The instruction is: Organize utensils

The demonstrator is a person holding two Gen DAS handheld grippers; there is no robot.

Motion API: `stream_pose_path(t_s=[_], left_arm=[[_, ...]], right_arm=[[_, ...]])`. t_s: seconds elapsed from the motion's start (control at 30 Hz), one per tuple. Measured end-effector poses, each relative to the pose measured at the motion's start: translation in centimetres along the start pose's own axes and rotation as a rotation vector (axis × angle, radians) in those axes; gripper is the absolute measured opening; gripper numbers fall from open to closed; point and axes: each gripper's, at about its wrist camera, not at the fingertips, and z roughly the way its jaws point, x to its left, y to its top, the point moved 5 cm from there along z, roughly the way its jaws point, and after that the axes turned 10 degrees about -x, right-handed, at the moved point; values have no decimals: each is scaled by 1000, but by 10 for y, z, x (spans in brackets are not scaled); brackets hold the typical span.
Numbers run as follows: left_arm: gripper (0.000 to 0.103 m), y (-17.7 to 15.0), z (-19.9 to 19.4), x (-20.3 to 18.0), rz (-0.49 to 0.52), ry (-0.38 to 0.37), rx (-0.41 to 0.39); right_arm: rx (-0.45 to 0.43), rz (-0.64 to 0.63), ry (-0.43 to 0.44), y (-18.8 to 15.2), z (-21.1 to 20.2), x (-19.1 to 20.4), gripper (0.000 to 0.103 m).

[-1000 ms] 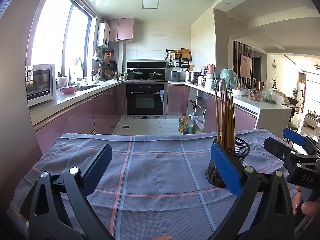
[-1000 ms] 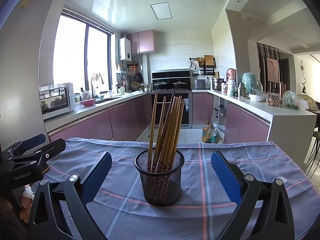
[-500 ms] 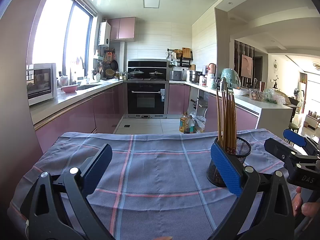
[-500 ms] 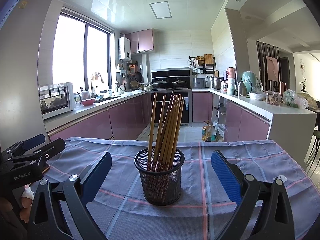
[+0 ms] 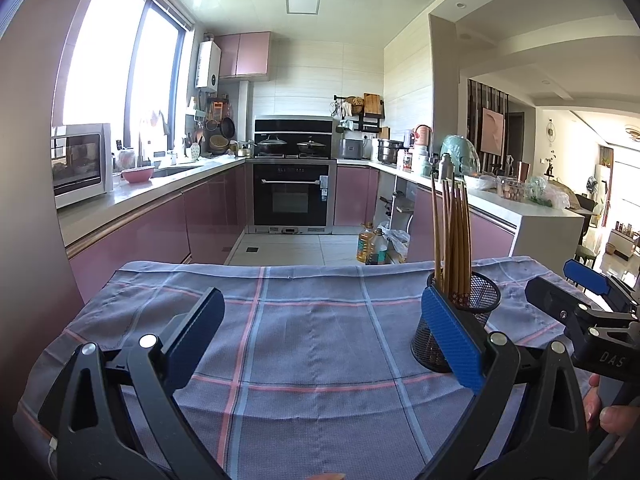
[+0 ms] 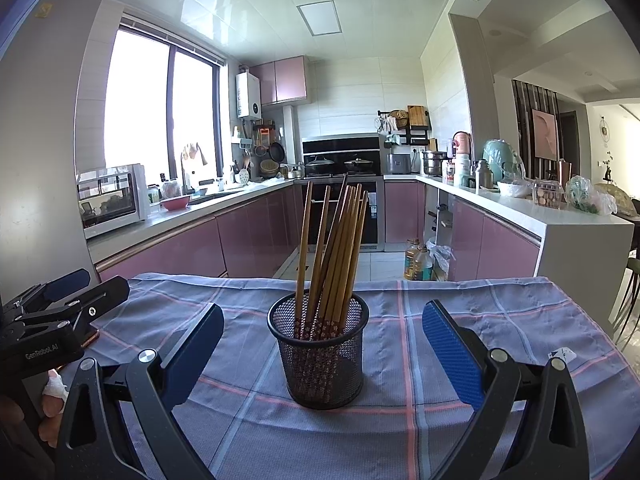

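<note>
chopsticks (image 6: 334,256) stand in mesh cup (image 6: 320,354); both tools spread, empty.

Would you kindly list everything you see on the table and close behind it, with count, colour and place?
Cup: one, black wire mesh, upright on the cloth, ahead of the right gripper.
Chopsticks: a bundle, exact count unclear, brown with patterned red lower ends, standing in the cup, leaning.
Cloth: one, grey-blue with pink and pale blue check lines, covering the table.
Oil bottles: two or so, yellowish, on the floor past the table's far edge.
Microwave: one, white, on the left counter.
Bowl: one, pink, beside the microwave.
Left gripper: black, blue pads, open, empty.
Right gripper: black, blue pads, open, empty.
</note>
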Motion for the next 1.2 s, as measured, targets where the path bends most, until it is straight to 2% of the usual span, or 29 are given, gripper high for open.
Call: stream_pose_path(t_s=[1.2], left_arm=[[97, -2, 1, -3, 2, 0, 6]], right_arm=[[2, 3, 1, -2, 0, 0, 96]])
